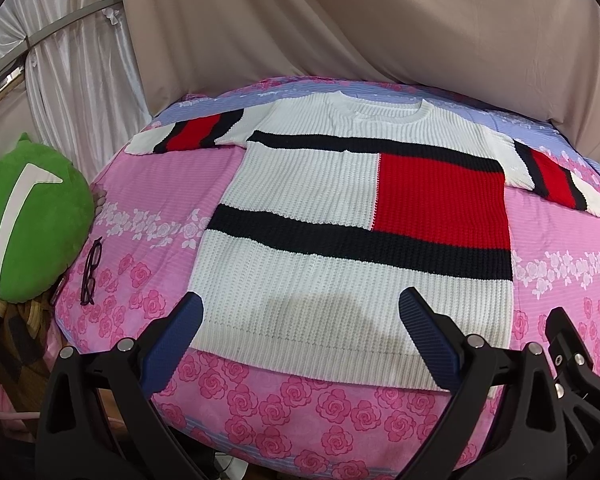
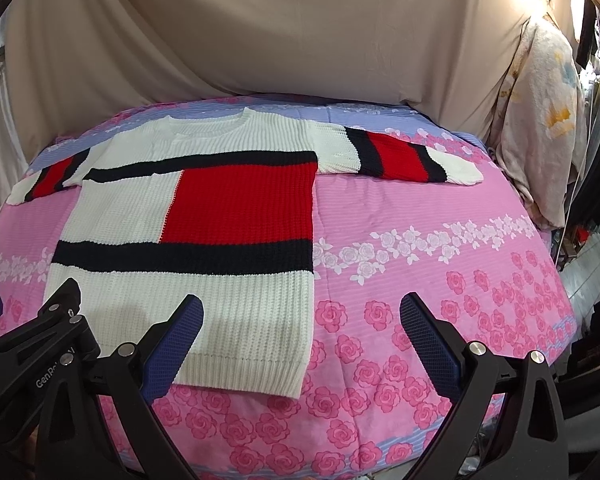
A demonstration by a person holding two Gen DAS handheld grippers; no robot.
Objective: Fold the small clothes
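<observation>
The knit sweater [image 1: 340,240] lies flat, front up, on the bed [image 1: 160,184] w/ both sleeves spread out, probably so the fold can start clean. Left hand-held gripper [image 1: 300,336] hovers over the sweater hem, released, nothing between fingers. Right hand-held gripper [image 2: 300,336] hangs by the sweater's hem corner, also released. Eyeglasses [image 1: 92,272] lie left of the sweater. No containers in view.

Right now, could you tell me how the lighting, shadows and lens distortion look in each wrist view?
Left wrist view: strong fisheye bulge curves the bed; a soft grey shadow lies on the sweater's lower white panel between the open left gripper's fingers; focus is sharp. Right wrist view: same bulge, a similar shadow near the hem beside the open right gripper, and bright glare at the top right corner.
</observation>
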